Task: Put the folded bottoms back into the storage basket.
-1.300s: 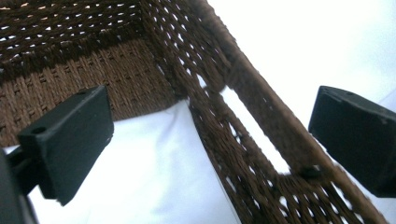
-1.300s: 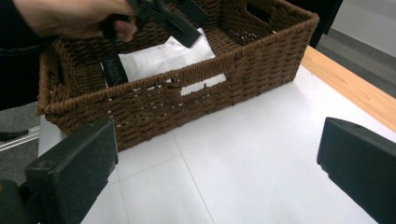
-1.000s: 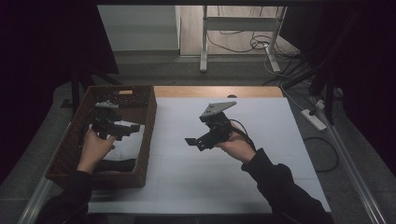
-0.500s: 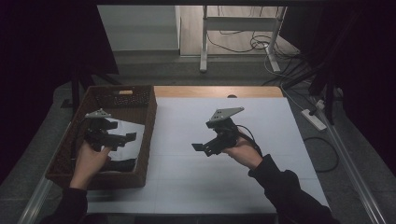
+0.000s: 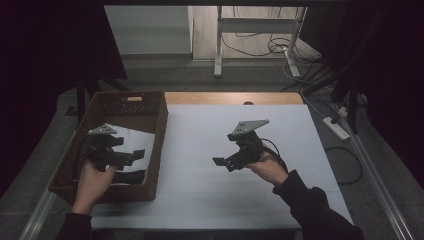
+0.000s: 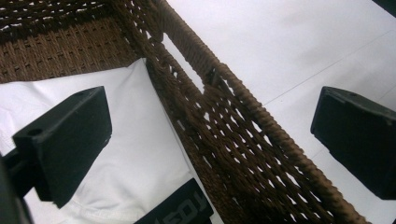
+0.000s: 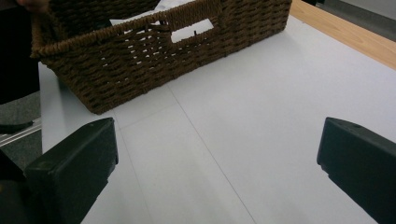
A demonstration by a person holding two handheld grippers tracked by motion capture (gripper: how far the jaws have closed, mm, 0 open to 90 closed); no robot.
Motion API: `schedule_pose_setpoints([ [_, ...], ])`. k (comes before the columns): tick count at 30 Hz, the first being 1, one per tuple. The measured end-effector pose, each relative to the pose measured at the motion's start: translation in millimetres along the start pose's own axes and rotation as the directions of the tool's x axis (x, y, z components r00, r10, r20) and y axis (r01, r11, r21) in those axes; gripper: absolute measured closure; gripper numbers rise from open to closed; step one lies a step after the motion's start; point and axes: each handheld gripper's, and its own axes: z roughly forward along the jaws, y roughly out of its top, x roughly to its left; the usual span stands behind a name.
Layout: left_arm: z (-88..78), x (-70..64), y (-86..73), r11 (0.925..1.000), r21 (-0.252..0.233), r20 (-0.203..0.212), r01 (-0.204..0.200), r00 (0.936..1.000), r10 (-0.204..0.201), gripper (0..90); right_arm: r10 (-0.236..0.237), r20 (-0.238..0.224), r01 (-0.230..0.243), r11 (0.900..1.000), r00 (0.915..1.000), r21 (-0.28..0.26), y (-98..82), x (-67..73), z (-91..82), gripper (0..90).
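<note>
A brown wicker basket [image 5: 156, 131] stands at the table's left side, and white cloth [image 5: 131, 141] lies inside it. My left gripper [image 5: 134, 157] hovers open over the basket's near right part; in the left gripper view its jaws straddle the basket wall [image 6: 233, 135], one over the white cloth [image 6: 135, 140], the other over the table. A dark item with lettering [image 6: 180, 210] lies on the cloth at the bottom. My right gripper [image 5: 223, 163] is held open above the white table [image 5: 200, 195], pointing left at the basket [image 7: 154, 51], with nothing between its jaws.
A wooden strip [image 5: 235, 97] runs along the table's far edge. A power strip [image 5: 336, 127] and cables lie on the floor to the right. A metal stand [image 5: 220, 40] is beyond the table. White table surface stretches between the basket and my right gripper.
My left gripper has drawn back toward the near end of the basket. My right gripper has shifted right and nearer across the table. Both stay open.
</note>
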Motion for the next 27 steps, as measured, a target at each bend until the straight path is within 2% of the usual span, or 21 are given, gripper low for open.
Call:
schedule_pose_setpoints([
  [5, -4.8, -7.2, -1.7, 0.9999, -0.01, -0.014, -0.008, 0.9999, 0.008, 0.0, 0.011, 0.003, -0.011, 1.0, 0.9999, 0.005, -4.3, -2.1, -3.6, 0.0],
  [14, -8.0, -22.0, -7.8, 0.9993, -0.032, 0.001, -0.021, 0.9998, 0.021, 0.0, 0.01, 0.013, -0.01, 1.0, 0.9999, 0.014, -11.8, -2.9, -8.8, 0.0],
  [18, -8.2, -24.5, -12.0, 0.9988, -0.048, 0.02, -0.015, 0.9997, 0.016, 0.0, 0.02, 0.012, -0.02, 1.0, 0.9997, 0.02, -14.9, -2.7, -11.8, 0.0],
  [27, -8.8, -28.8, -21.3, 0.9979, -0.063, 0.021, -0.019, 0.9996, 0.02, 0.0, 0.042, 0.008, -0.042, 0.999, 0.9991, 0.027, -22.7, -2.6, -20.2, 0.0],
])
